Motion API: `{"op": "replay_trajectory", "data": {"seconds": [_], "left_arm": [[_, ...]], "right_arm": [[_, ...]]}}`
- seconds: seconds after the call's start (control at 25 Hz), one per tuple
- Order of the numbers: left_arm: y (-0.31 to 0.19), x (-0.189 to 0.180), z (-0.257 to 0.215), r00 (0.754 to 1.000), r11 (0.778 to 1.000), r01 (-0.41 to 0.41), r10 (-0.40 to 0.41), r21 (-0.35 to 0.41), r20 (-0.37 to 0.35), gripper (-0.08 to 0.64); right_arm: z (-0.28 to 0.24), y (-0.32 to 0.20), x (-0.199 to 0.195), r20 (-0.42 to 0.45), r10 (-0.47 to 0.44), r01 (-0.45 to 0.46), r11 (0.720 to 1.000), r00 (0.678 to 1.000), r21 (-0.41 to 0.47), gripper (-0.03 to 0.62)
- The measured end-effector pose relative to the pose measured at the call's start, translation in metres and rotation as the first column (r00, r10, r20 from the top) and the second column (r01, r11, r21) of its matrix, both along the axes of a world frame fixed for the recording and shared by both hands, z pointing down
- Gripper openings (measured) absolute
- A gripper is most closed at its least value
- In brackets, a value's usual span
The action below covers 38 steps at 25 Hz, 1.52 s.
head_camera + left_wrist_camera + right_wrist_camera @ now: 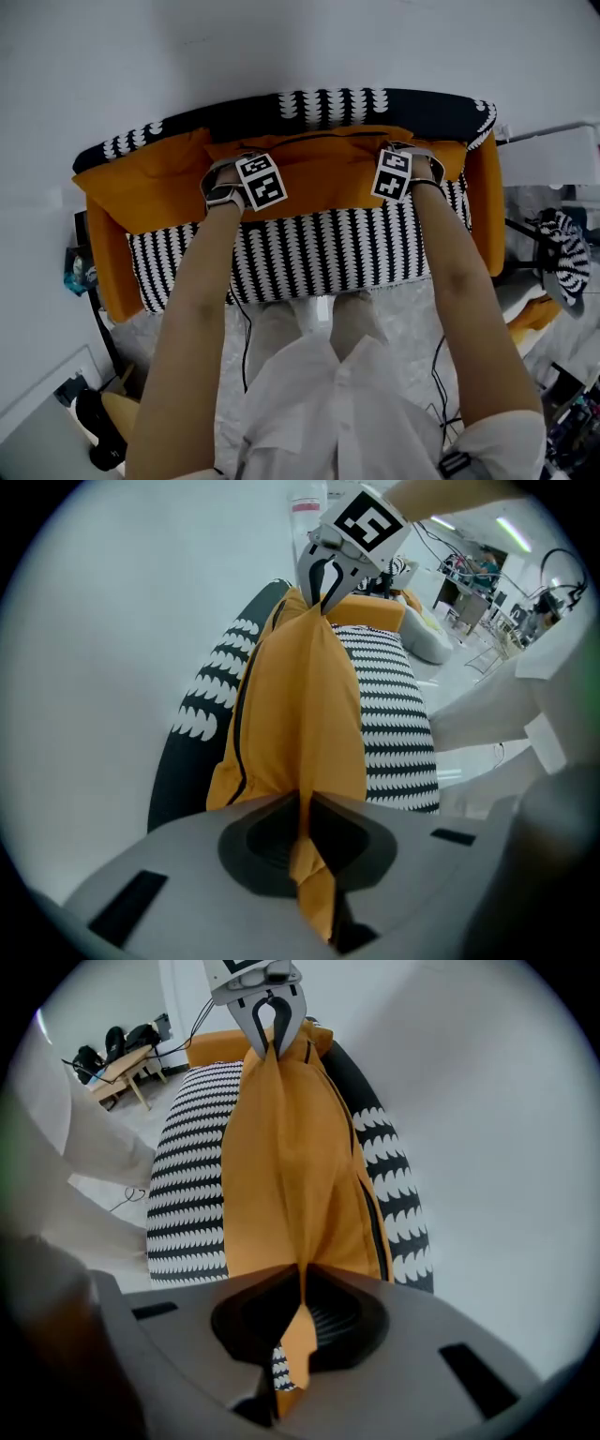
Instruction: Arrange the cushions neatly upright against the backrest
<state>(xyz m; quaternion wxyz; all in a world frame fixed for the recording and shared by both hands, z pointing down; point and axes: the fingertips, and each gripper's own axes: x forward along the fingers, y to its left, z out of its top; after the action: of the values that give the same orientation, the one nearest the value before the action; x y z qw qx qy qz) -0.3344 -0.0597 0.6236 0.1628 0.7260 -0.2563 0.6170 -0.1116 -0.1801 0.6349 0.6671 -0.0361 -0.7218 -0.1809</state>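
Outstretched arms (202, 309) point steeply down; left claw (302, 808), right claw (302, 1283) clamp orange cushion (328, 169).

A white wall (112, 56) stands behind the sofa (319, 253). Pale floor (403, 319) lies before it, crossed by cables (246, 347). Cluttered desks (469, 583) stand beyond its right end, under strip lights (511, 532).

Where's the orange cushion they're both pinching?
The orange cushion stands mid-sofa in the head view, against the backrest, its top edge pinched by the left gripper and right gripper.
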Motion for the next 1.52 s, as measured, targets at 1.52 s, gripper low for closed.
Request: {"op": "replay_trajectory", "data": {"seconds": [1.52], "left_arm": [[0.13, 0.071, -0.265, 0.367, 0.399, 0.895, -0.408, 0.199, -0.836, 0.031]], "right_arm": [[-0.242, 0.095, 0.075, 0.747, 0.642, -0.394, 0.741, 0.174, -0.544, 0.025]]}}
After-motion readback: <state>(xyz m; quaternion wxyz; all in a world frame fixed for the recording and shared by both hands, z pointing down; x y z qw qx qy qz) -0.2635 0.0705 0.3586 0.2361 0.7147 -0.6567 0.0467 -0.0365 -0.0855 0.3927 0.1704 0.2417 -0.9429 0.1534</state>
